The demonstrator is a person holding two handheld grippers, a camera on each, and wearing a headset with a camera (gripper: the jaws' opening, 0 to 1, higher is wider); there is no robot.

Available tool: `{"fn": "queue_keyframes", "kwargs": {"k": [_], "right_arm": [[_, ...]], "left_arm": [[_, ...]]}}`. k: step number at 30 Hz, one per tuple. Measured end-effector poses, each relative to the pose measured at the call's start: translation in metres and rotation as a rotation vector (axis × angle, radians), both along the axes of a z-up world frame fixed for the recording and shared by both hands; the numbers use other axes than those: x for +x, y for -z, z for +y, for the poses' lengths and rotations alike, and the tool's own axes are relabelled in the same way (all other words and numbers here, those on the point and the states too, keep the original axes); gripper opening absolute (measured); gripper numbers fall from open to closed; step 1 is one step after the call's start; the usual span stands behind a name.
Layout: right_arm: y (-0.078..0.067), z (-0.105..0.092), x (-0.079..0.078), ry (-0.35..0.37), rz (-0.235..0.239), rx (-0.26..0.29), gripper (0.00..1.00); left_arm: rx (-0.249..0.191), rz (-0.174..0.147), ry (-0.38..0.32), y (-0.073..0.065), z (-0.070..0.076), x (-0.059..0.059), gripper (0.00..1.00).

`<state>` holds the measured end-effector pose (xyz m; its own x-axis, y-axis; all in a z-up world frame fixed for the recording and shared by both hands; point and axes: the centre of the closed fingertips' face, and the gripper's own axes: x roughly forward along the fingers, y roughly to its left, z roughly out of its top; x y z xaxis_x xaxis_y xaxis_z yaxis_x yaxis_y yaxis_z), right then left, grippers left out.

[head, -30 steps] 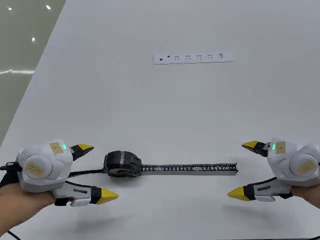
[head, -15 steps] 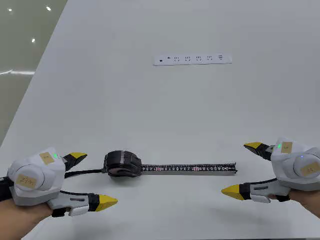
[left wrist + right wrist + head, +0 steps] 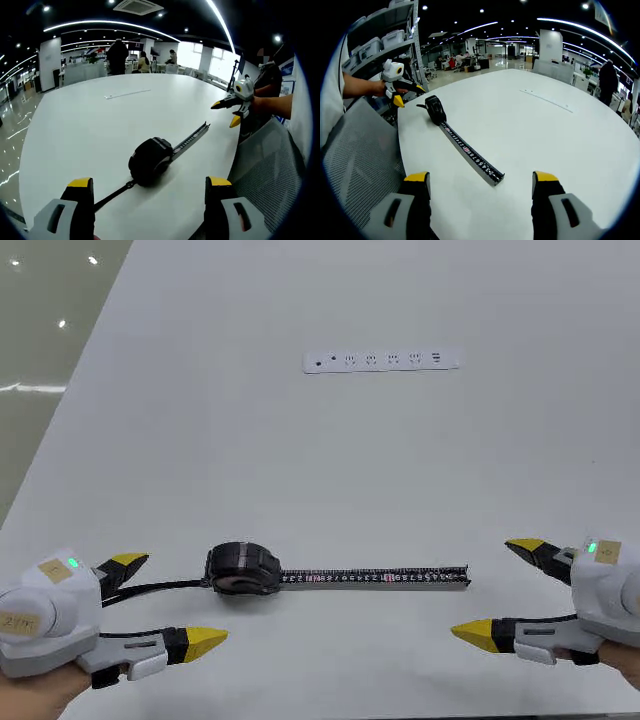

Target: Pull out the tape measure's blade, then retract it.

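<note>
The tape measure (image 3: 243, 569) lies on the white workbench (image 3: 300, 460) near the front edge, and neither of my tools touches it. Its dark round case sits toward my left. The blade (image 3: 375, 578) is drawn out flat along the tabletop toward my right, with the numbers facing up. A black strap (image 3: 160, 588) trails from the case toward my left gripper (image 3: 170, 599), which I hold just left of the case. Its yellow-tipped jaws are spread wide with nothing between them. My right gripper (image 3: 492, 588) hovers just past the blade's hooked end without touching it, and its jaws are likewise wide apart and empty. Farther back on the table, well apart from the tape, lies a white power strip (image 3: 382, 360).
</note>
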<state>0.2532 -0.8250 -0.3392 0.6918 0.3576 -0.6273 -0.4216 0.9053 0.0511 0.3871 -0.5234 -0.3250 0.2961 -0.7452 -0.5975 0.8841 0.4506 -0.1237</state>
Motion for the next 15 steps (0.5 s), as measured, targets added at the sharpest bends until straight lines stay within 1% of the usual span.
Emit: {"fn": "queue_keyframes", "kwargs": {"k": [5, 7, 10, 13, 15], "right_arm": [[-0.008, -0.004, -0.005, 0.021, -0.016, 0.001, 0.84], [-0.008, -0.005, -0.008, 0.025, -0.015, -0.002, 0.84], [-0.008, -0.006, -0.012, 0.026, -0.018, -0.009, 0.84], [-0.009, -0.007, -0.014, 0.037, -0.022, -0.005, 0.84], [-0.012, -0.005, -0.015, 0.047, -0.033, 0.013, 0.84]], "left_arm": [[-0.013, 0.007, -0.023, -0.002, 0.005, -0.005, 0.89], [-0.017, 0.011, -0.026, -0.002, 0.008, -0.008, 0.89], [-0.026, 0.019, -0.041, -0.002, 0.012, -0.009, 0.89], [-0.039, 0.016, -0.056, -0.004, 0.014, -0.009, 0.89], [-0.05, 0.009, -0.065, -0.006, 0.014, -0.009, 0.89]]}}
